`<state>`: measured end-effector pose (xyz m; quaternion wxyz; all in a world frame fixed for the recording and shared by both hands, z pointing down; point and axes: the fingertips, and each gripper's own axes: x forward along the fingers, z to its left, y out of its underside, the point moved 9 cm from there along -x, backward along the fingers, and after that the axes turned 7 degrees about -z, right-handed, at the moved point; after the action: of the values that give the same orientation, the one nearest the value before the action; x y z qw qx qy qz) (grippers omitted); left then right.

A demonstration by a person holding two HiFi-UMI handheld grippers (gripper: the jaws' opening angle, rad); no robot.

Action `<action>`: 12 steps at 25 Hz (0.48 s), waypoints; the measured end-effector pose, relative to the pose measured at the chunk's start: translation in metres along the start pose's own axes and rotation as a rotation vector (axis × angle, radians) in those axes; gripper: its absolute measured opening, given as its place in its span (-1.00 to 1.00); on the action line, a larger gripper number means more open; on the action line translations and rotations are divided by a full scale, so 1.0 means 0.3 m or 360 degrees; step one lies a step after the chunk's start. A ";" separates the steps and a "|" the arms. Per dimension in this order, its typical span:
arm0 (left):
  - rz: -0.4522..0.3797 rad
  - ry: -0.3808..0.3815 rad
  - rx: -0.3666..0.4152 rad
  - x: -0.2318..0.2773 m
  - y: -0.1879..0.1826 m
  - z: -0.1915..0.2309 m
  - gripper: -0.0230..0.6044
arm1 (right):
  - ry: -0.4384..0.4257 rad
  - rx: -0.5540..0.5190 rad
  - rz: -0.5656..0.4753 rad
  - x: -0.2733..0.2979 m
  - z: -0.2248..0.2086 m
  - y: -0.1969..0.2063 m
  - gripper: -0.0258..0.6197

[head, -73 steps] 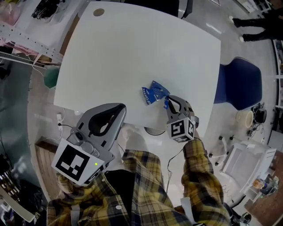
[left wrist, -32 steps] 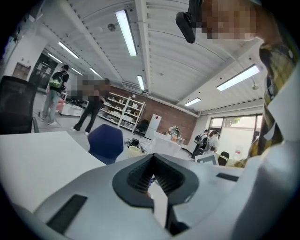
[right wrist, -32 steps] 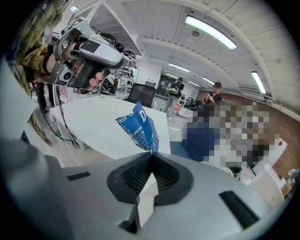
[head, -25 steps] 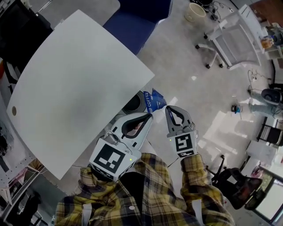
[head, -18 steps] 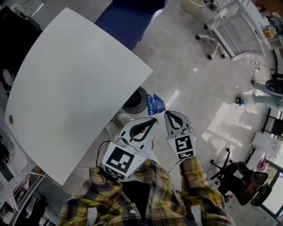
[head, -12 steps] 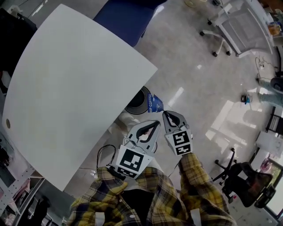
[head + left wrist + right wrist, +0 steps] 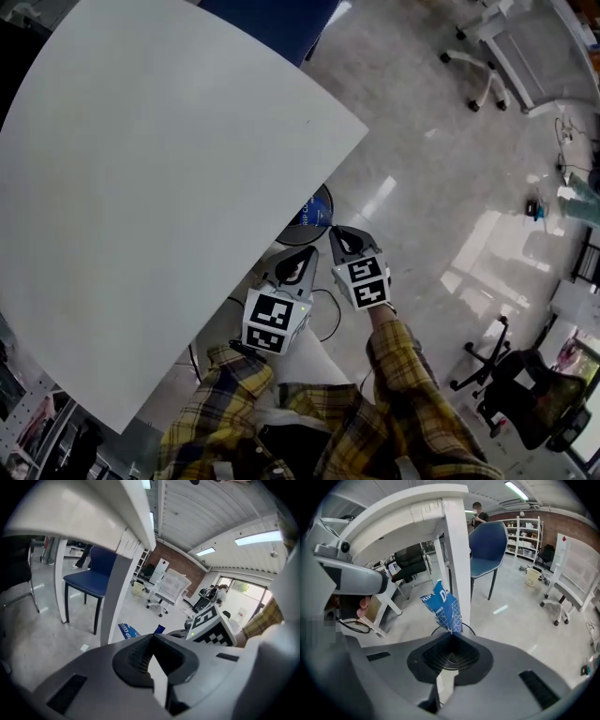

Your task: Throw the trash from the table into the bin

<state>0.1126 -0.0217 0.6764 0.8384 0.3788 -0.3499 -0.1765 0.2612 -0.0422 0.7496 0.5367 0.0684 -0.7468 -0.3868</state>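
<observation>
Blue wrapper (image 7: 443, 606), white table (image 7: 141, 159), yellow plaid sleeve (image 7: 408, 361)

1. Open-plan office/lab workspace, not a home.
2. Furn.: big white table (image 7: 141, 187), blue chair (image 7: 487, 541), white mesh swivel chair (image 7: 171, 585), black swivel chair (image 7: 525, 408).
3. Bldg: brick wall (image 7: 176, 557) at back, strip lights (image 7: 255, 538) in ribbed ceiling, shiny grey floor (image 7: 431, 159).
4. Storage: white shelving (image 7: 527, 536) w/ boxes etc. by the brick wall.
</observation>
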 end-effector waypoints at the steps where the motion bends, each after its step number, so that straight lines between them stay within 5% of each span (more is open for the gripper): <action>1: 0.0015 -0.0021 -0.0017 0.023 0.030 0.025 -0.91 | 0.0000 0.0015 0.0011 0.032 -0.002 0.028 -0.92; 12: 0.0149 -0.0124 -0.0056 0.174 0.245 0.194 -0.91 | -0.0012 0.0050 0.0148 0.307 -0.036 0.267 -0.92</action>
<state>0.1091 -0.0328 0.7831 0.8380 0.3401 -0.3966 -0.1578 0.2572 -0.0398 0.8719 0.5502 0.0406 -0.7572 -0.3497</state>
